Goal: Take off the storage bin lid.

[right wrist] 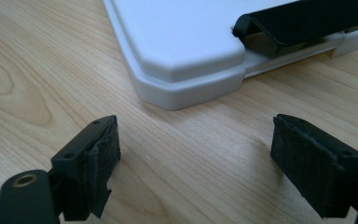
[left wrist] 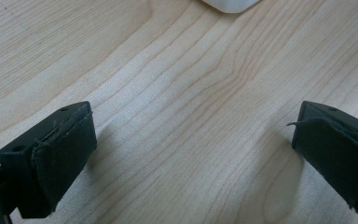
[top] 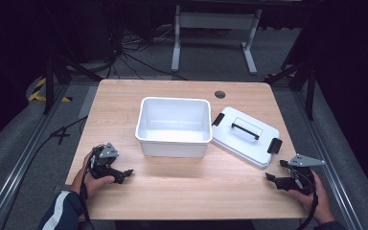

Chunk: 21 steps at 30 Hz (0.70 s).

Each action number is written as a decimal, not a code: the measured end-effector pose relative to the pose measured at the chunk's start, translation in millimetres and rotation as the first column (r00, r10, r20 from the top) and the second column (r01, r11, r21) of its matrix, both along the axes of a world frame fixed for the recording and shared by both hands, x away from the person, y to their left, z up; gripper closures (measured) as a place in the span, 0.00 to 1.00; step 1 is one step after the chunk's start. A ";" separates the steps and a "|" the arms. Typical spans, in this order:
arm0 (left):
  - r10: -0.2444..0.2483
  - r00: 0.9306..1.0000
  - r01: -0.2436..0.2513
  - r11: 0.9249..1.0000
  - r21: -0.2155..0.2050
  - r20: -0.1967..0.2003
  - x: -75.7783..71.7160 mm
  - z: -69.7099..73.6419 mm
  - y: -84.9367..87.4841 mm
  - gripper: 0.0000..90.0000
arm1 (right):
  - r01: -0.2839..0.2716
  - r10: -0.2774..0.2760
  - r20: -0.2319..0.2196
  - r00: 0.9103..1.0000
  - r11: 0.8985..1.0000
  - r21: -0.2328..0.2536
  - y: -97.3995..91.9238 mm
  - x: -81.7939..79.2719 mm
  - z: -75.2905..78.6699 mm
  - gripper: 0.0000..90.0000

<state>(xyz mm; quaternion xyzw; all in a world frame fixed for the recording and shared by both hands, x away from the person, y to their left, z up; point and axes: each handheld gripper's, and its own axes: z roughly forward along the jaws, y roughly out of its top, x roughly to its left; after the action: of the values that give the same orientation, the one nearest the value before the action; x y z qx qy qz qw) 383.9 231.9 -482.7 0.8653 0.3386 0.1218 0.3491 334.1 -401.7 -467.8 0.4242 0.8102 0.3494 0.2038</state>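
Both tongs, left tongs [top: 124, 173] and right tongs [top: 270, 178], are sitting spread and empty on the counter [top: 182, 184], so I'm thinking grab the lid [top: 246, 135], lying just right of the bin [top: 173, 125], squarely.

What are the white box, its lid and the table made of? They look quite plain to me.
The box looks like white moulded plastic: smooth, slightly glossy walls with rounded corners. The lid seems the same plastic, matt-smooth with a soft rounded edge; its handle and clips look like black plastic. The table shows pale wood grain with a flat sheen, so wood or a wood-look laminate; the pictures cannot settle which.
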 end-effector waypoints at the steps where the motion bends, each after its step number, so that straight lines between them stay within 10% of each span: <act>1: 0.001 1.000 -0.001 1.000 0.000 0.000 0.0 0.1 -0.1 0.00 | 0.000 0.000 0.000 1.000 1.000 0.000 0.0 0.0 0.0 0.18; 21: 0.014 1.000 -0.014 1.000 0.004 0.009 0.8 0.1 -0.9 0.00 | 0.002 -0.002 0.000 1.000 1.000 -0.002 0.1 0.0 -0.1 0.17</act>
<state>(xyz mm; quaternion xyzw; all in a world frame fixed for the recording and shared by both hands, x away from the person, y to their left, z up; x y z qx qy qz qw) 384.6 230.9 -482.5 0.8630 0.3428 0.1287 0.3482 334.1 -401.6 -467.8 0.4247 0.8101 0.3486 0.2046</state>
